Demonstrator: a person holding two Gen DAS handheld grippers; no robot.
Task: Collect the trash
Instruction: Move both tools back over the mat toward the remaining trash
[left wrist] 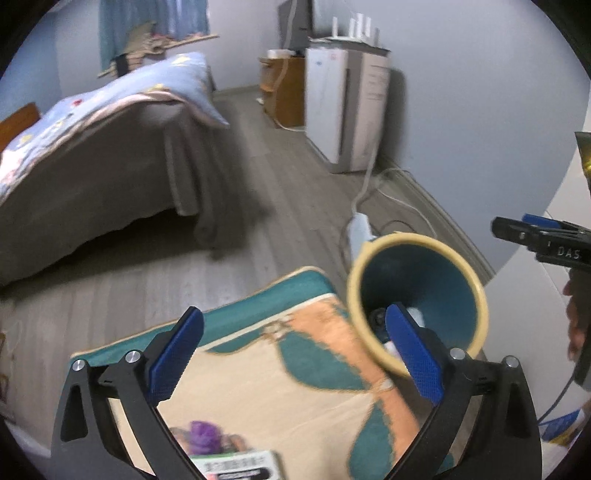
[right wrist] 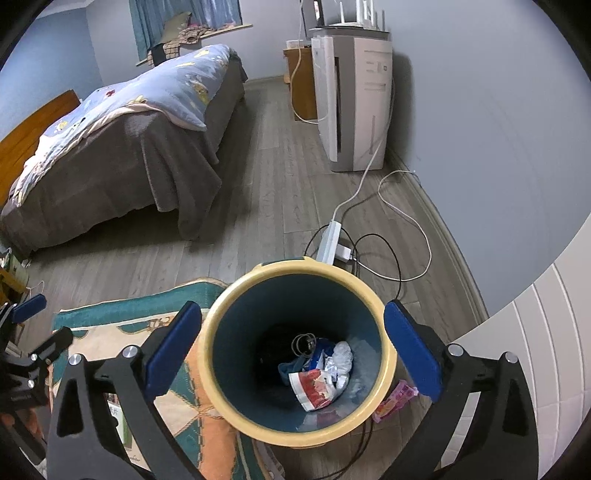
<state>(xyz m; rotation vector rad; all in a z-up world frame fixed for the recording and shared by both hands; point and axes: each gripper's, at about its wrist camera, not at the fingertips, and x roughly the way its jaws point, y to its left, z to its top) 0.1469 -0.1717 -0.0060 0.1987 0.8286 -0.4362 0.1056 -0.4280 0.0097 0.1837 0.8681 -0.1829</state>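
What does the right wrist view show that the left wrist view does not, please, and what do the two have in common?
Only the right wrist view looks straight down into the bin, showing the crumpled wrappers at its bottom, and a pink packet on the floor beside it. Only the left wrist view shows a purple item and a printed box on the rug. Both show the yellow-rimmed bin, rug, bed, white appliance, power strip, and open, empty grippers.

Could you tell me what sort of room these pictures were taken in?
It looks like a home bedroom: a bed with a blue patterned quilt, curtains at the window, a patterned rug on wood-look flooring, and a waste bin standing at the rug's edge.
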